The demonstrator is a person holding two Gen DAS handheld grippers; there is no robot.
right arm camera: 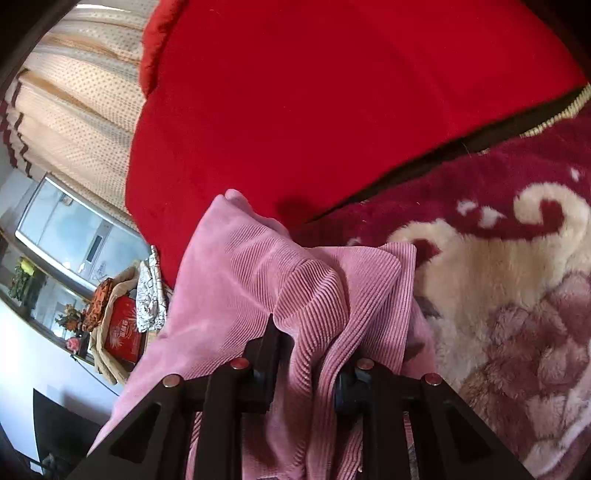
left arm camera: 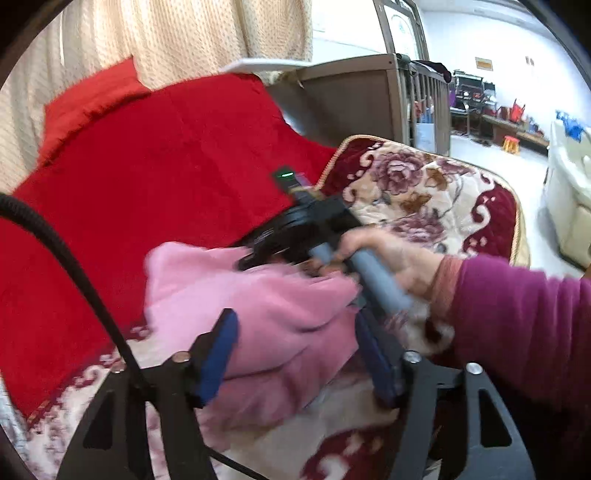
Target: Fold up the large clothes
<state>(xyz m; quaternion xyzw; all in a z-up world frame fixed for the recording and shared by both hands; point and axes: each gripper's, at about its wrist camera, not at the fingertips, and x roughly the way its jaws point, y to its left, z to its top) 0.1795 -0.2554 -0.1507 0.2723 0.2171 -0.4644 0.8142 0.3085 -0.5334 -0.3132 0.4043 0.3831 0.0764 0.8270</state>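
Black triangular frames of your left tool [left arm camera: 295,354] fill the bottom of its view, the blue-padded fingers [left arm camera: 218,354] standing apart with soft pink cloth bulging between them, pads not pressing on it. That pink garment [left arm camera: 258,306] is a ribbed, corduroy-like fabric, bunched in a loose heap on the plush floral blanket [left arm camera: 443,192], whose deep pile carries cream scrolls and mauve roses on burgundy, edged with a gold cord. Beside it, your right tool [right arm camera: 308,365] is pinched together on a raised fold of the pink garment [right arm camera: 306,295]; the ridges of the weave run clearly across the fold, and the cloth drapes down between and below the fingers. From the left camera you see your right hand [left arm camera: 391,266] in a magenta knit sleeve [left arm camera: 524,325] wrapped around that tool's grey cylindrical handle, blurred. Behind the garment lies a flat, matte red blanket [left arm camera: 147,166] with a few creases, and past it a cream dotted curtain [left arm camera: 184,33] hangs in vertical pleats.
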